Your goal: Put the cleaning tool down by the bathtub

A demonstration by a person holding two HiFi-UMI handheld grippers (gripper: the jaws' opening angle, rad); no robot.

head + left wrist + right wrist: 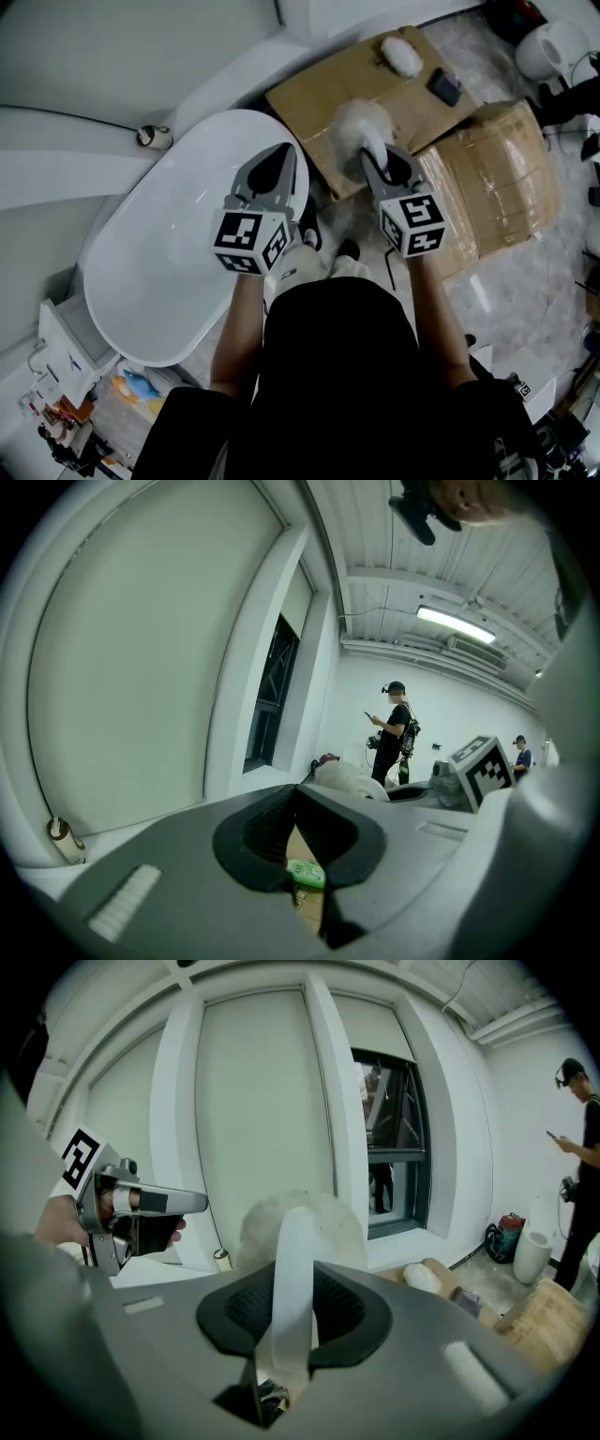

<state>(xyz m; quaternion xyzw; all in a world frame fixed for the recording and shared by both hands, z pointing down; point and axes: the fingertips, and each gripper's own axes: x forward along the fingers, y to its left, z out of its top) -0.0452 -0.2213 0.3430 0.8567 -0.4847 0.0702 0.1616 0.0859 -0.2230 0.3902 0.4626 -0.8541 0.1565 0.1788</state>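
Right tool (377,157) pinches the duster (361,127) handle above cardboard (314,103) beside the bathtub (159,244), not yet set down; left tool (279,159) pressed together, empty.

You are holding two grippers, the left gripper (279,164) and the right gripper (380,164), and each is carrying one marker cube (251,242), making two cubes. You are looking down at one bathtub (164,267). You are facing two fluffy white tools: one cleaning tool (359,127) and a second cleaning tool (401,54). You are also seeing two cardboard pieces, one flat sheet (314,94) and one wrapped box (497,178), one small dark object (444,85), one roll (153,137), one bystander (394,728) and a second bystander (520,754)
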